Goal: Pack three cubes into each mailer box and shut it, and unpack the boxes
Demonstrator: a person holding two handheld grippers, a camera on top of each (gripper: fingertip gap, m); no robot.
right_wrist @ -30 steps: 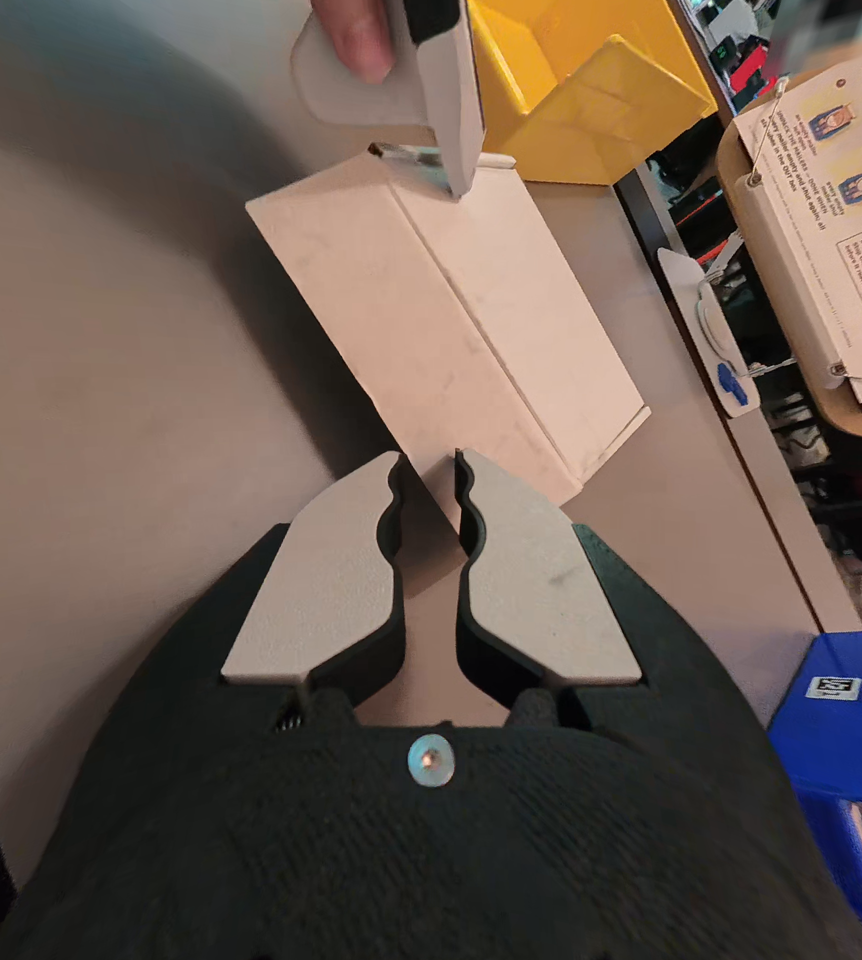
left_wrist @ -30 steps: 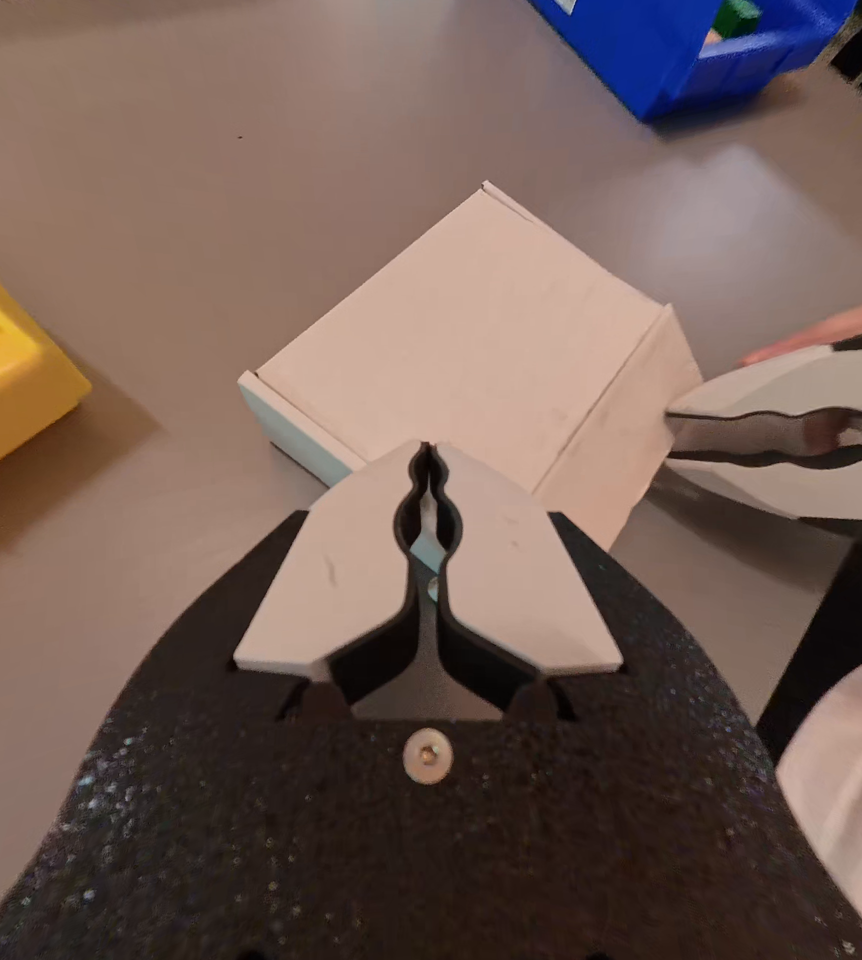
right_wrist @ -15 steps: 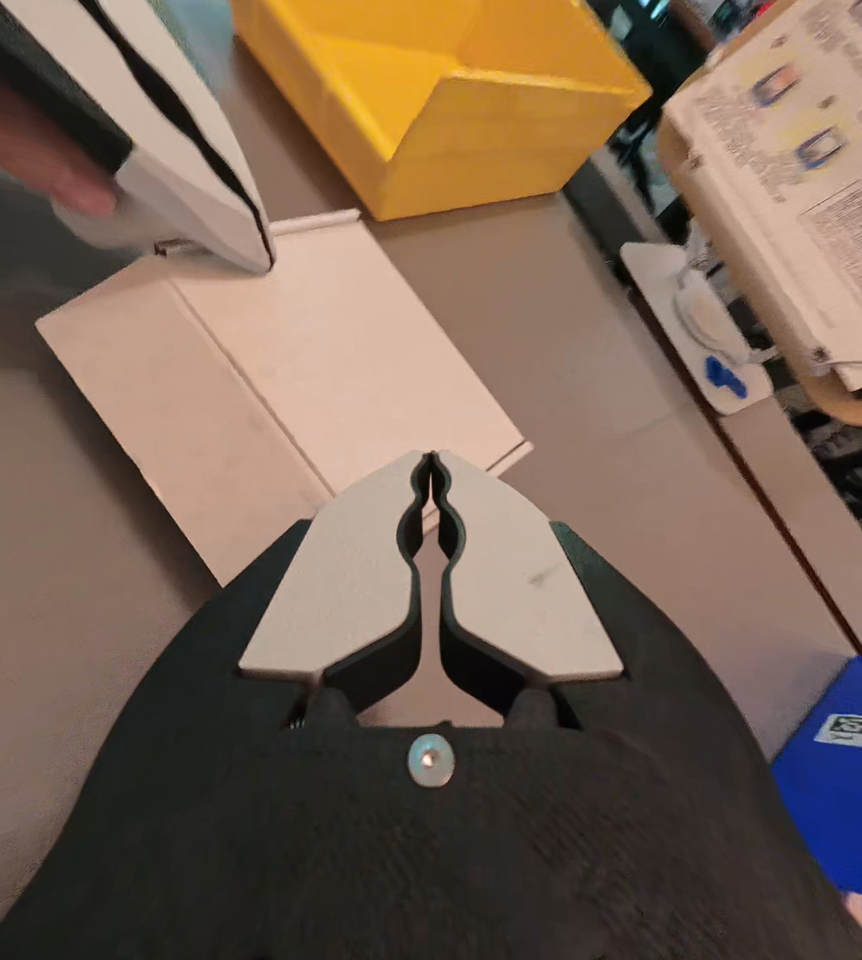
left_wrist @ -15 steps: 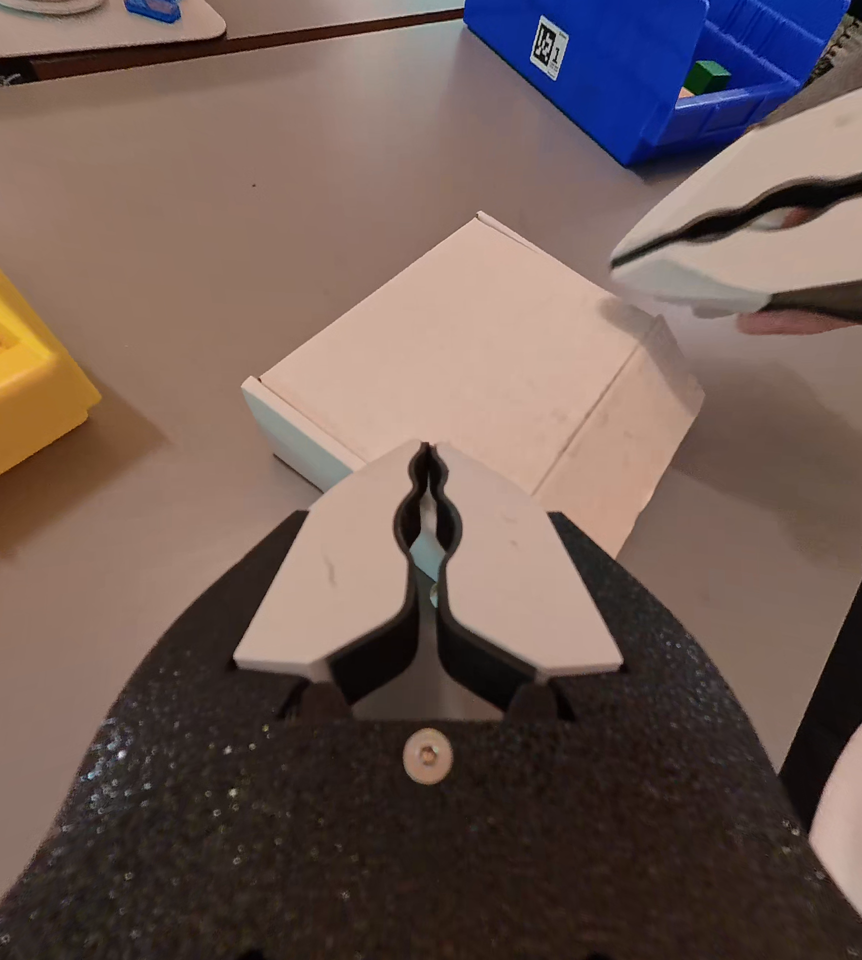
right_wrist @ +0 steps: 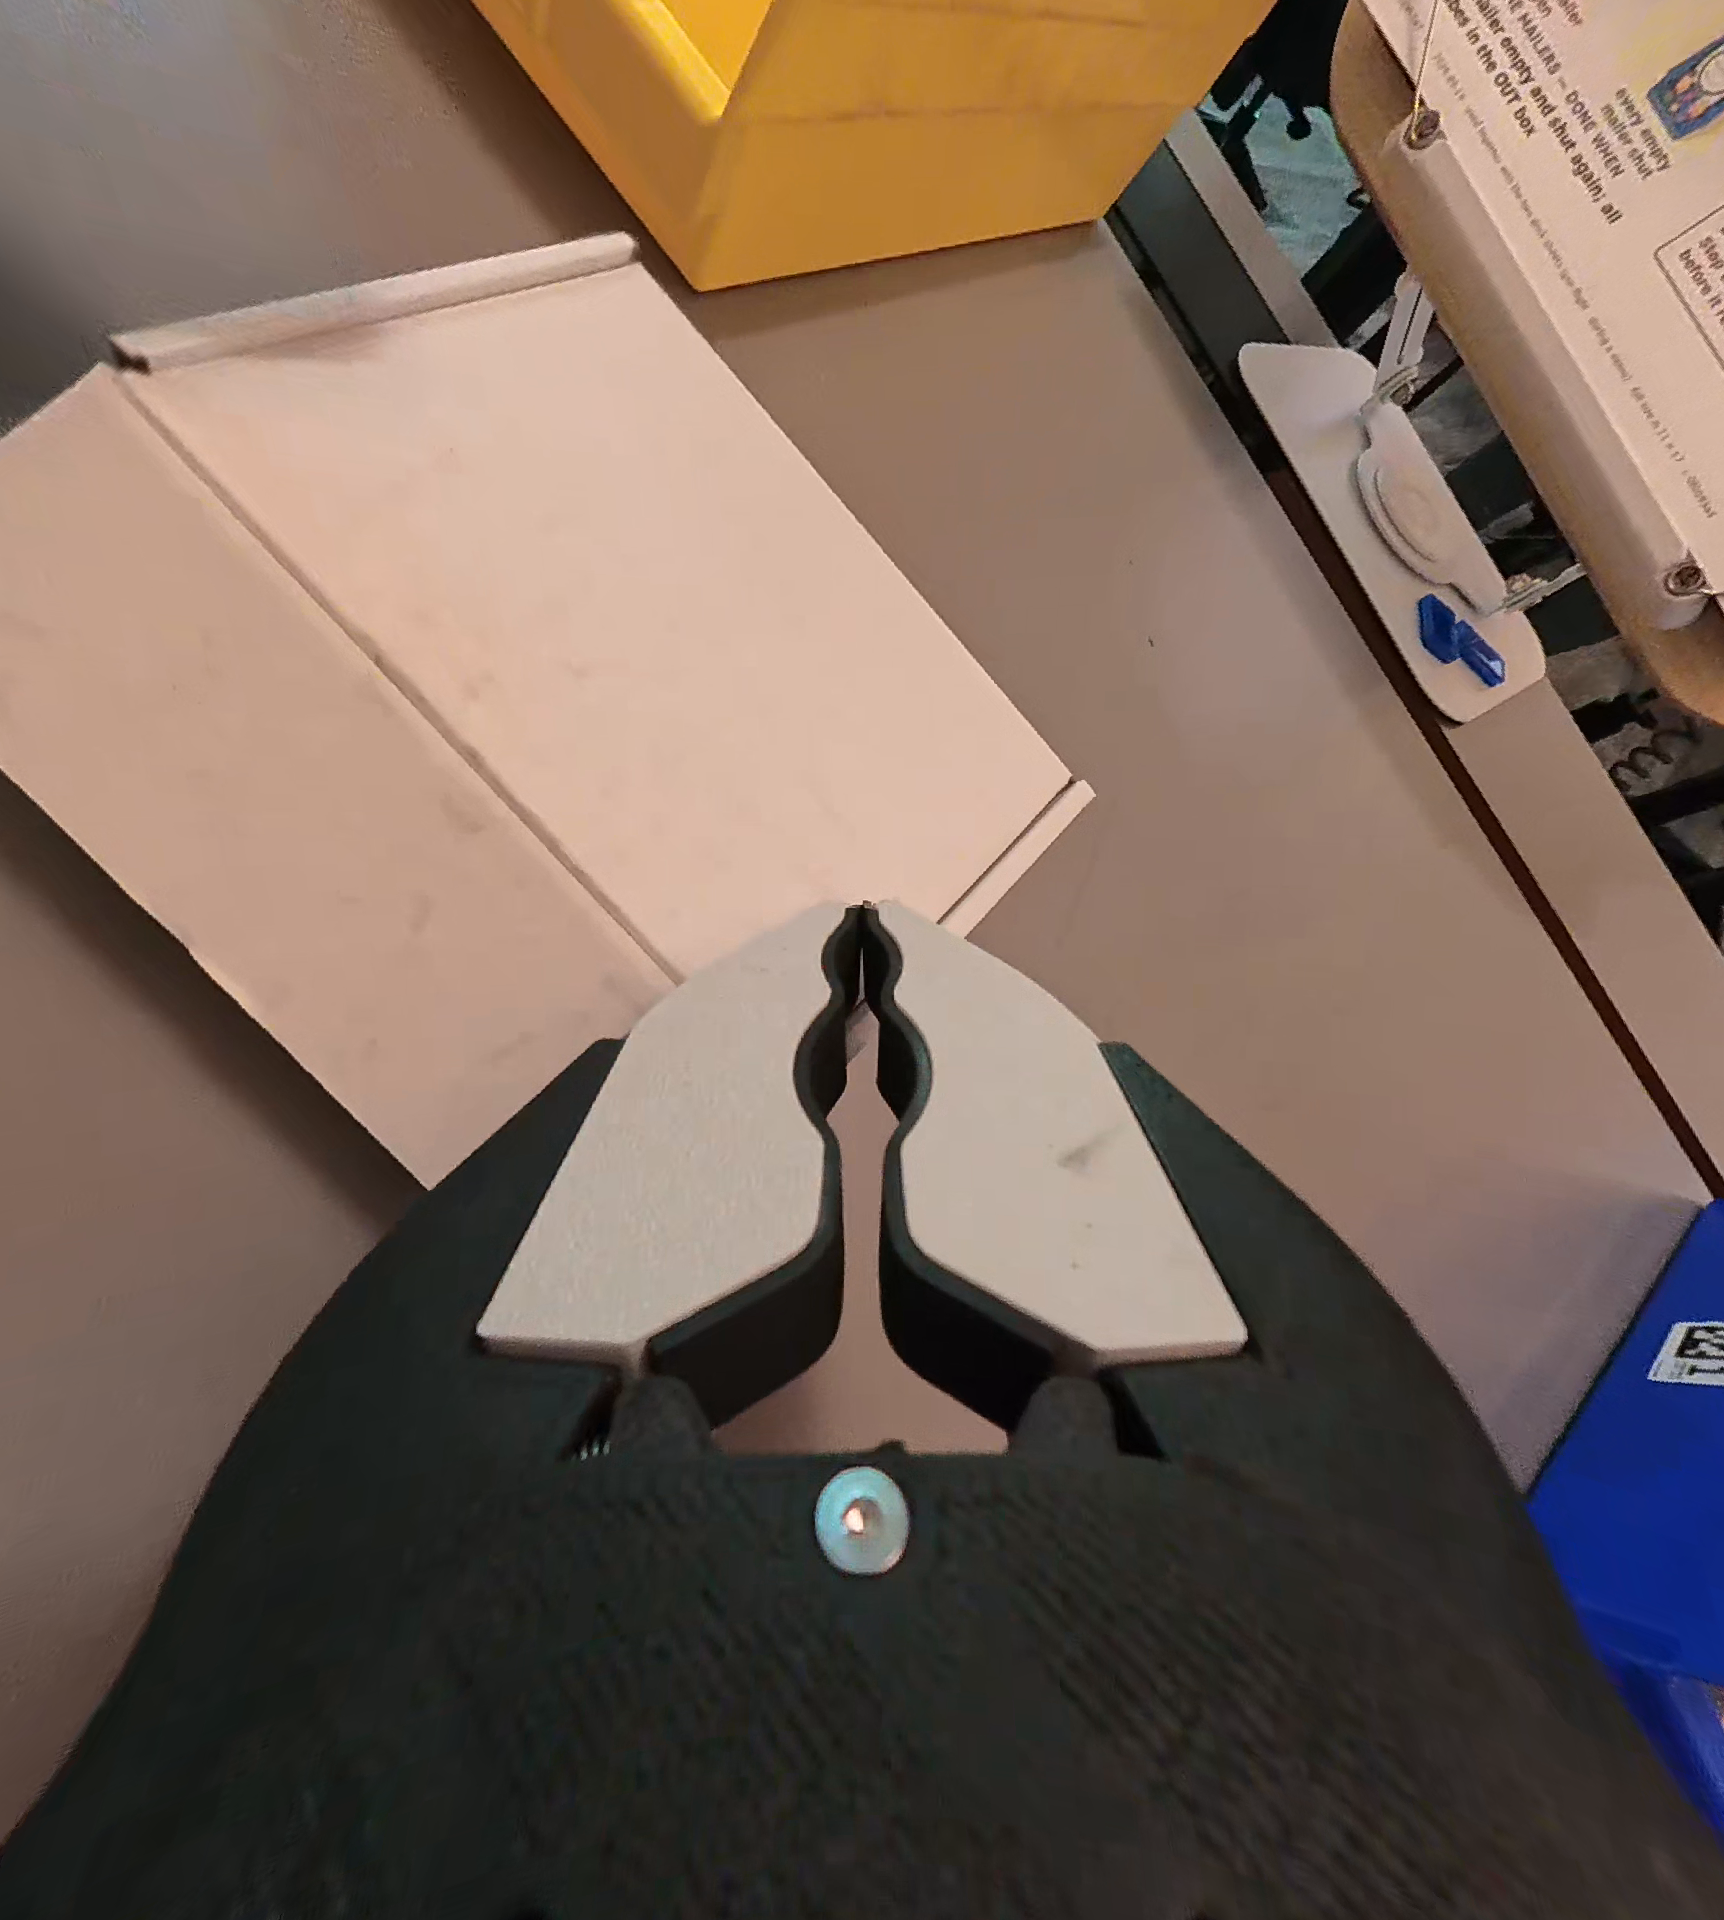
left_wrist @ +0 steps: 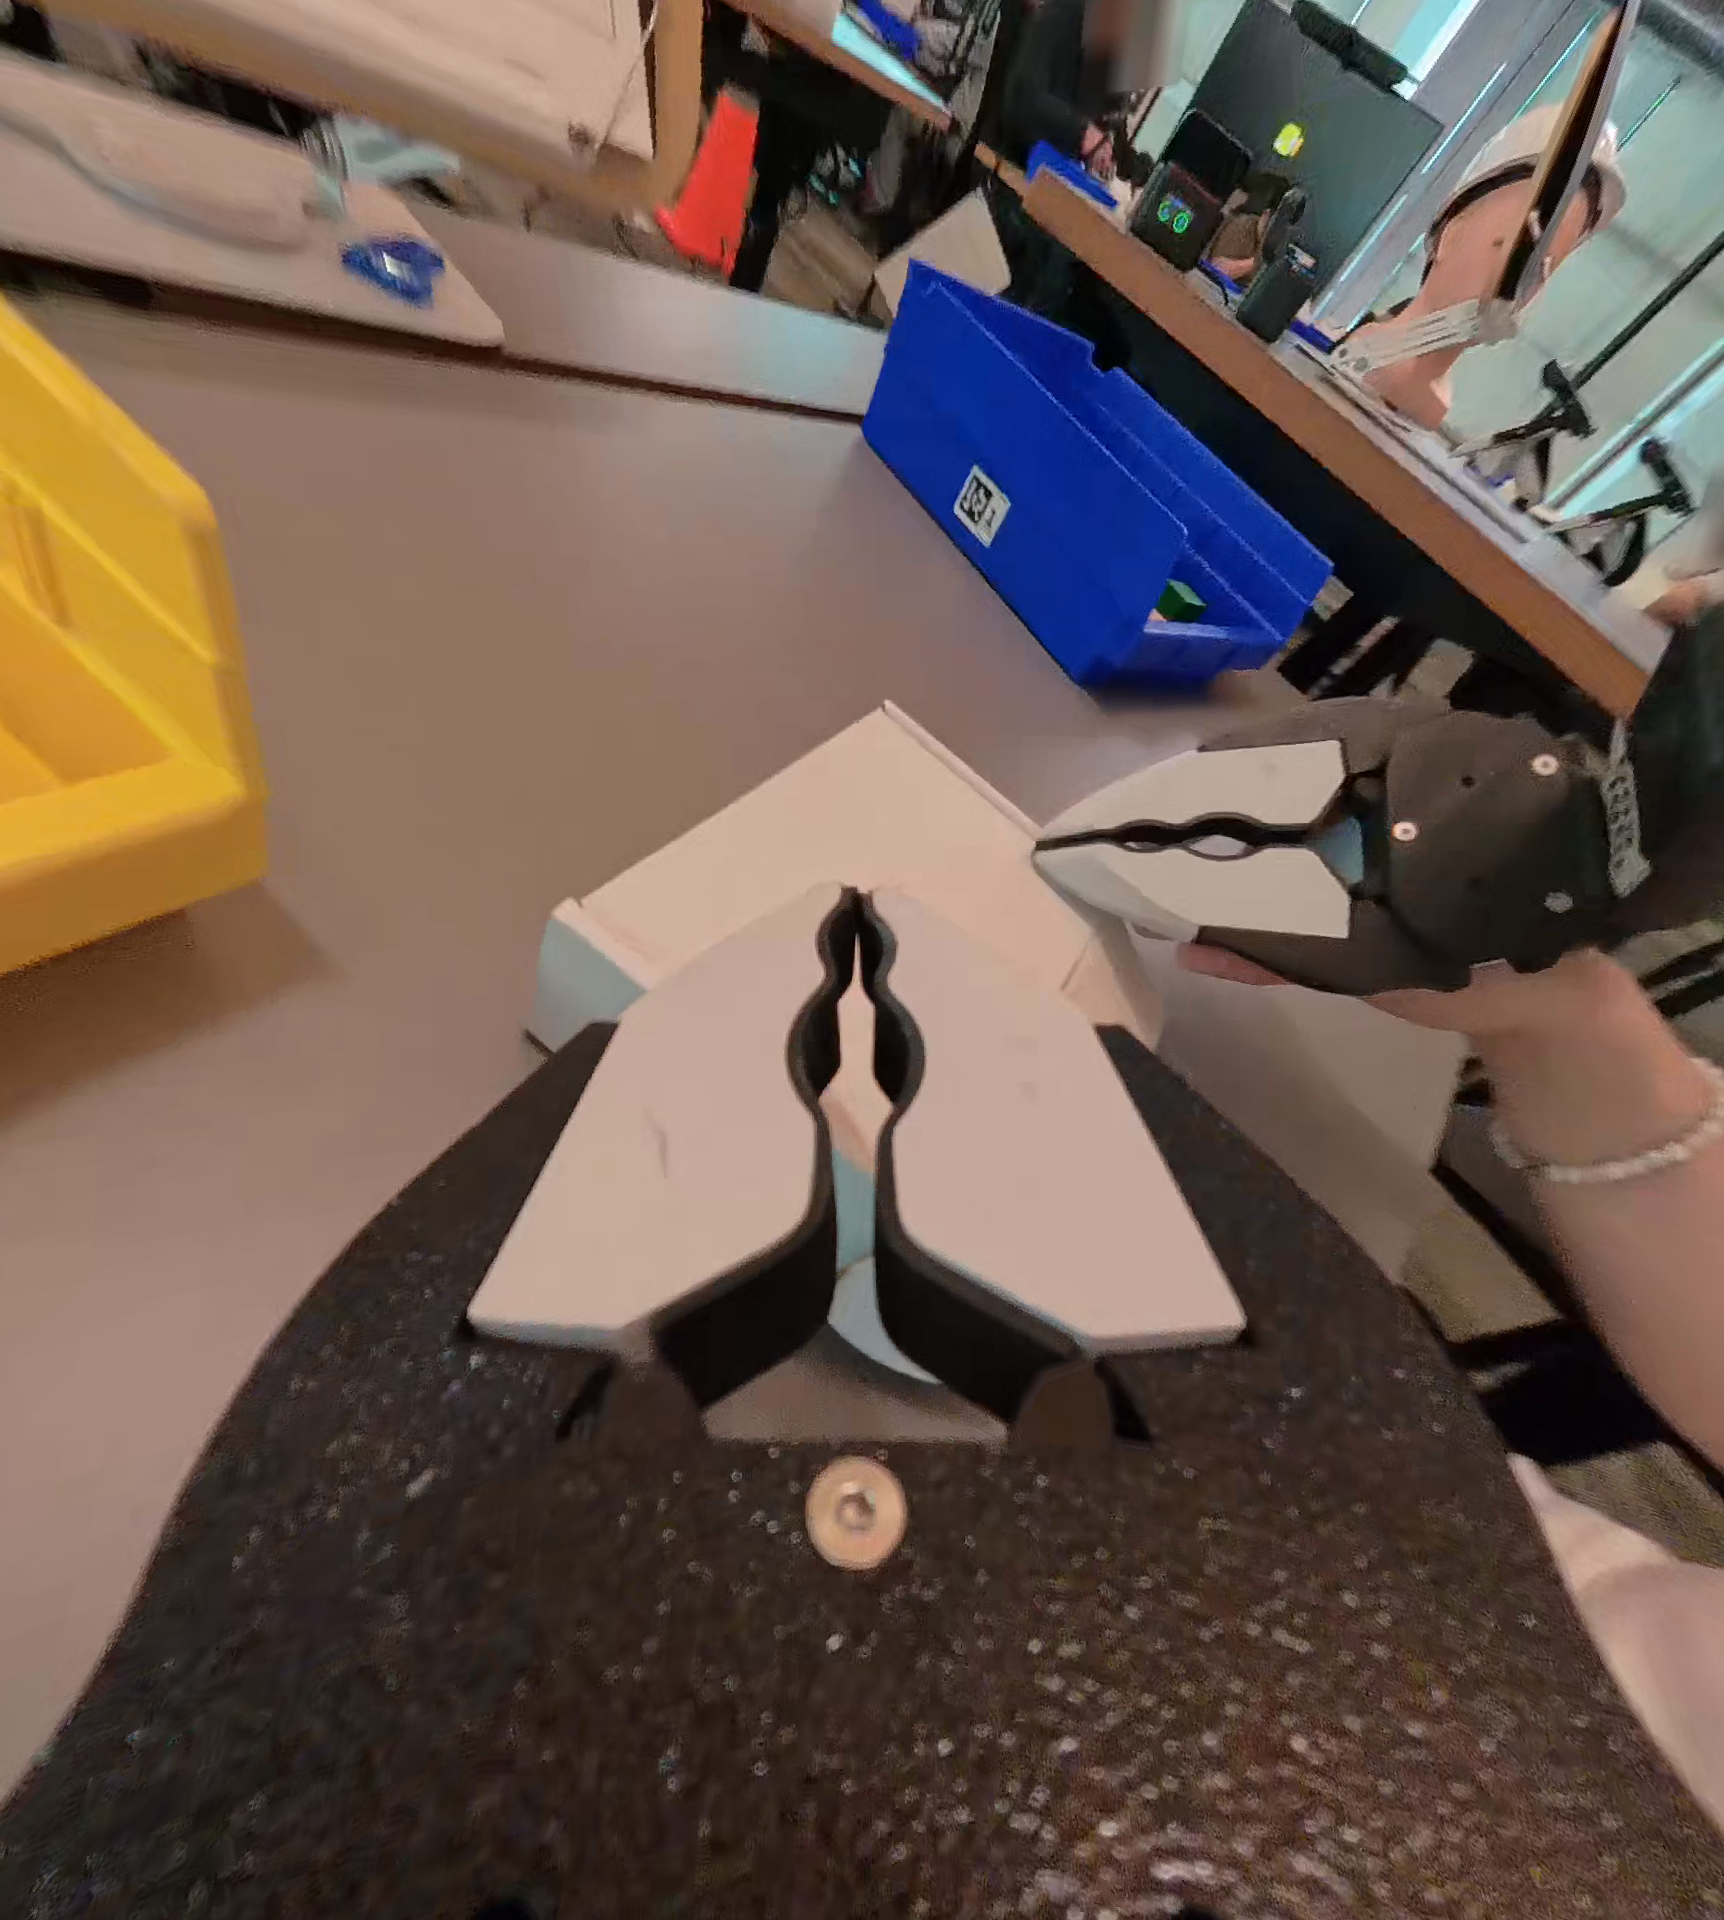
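Note:
A white mailer box (left_wrist: 837, 821) lies shut and flat on the grey-brown table; it also shows in the right wrist view (right_wrist: 525, 582). My left gripper (left_wrist: 858, 899) is shut and empty, over the box's near corner. My right gripper (right_wrist: 863, 914) is shut and empty over the box's opposite corner. In the left wrist view it (left_wrist: 1045, 850) hovers at the box's right edge, held by a hand (left_wrist: 1523, 1039). A green cube (left_wrist: 1182, 601) lies in the blue bin (left_wrist: 1045, 520). The inside of the box is hidden.
A yellow bin (left_wrist: 58, 727) stands left of the box and shows beyond it in the right wrist view (right_wrist: 889, 135). The blue bin (right_wrist: 1699, 1455) stands at the table's far side. An instruction sheet on a board (right_wrist: 1616, 260) and a small white plate (right_wrist: 1398, 530) sit past the table edge.
My right gripper closed from slightly open, lifted off the box's side and now hovers at its right edge. My left gripper has left the box's far corner and its view has tilted up.

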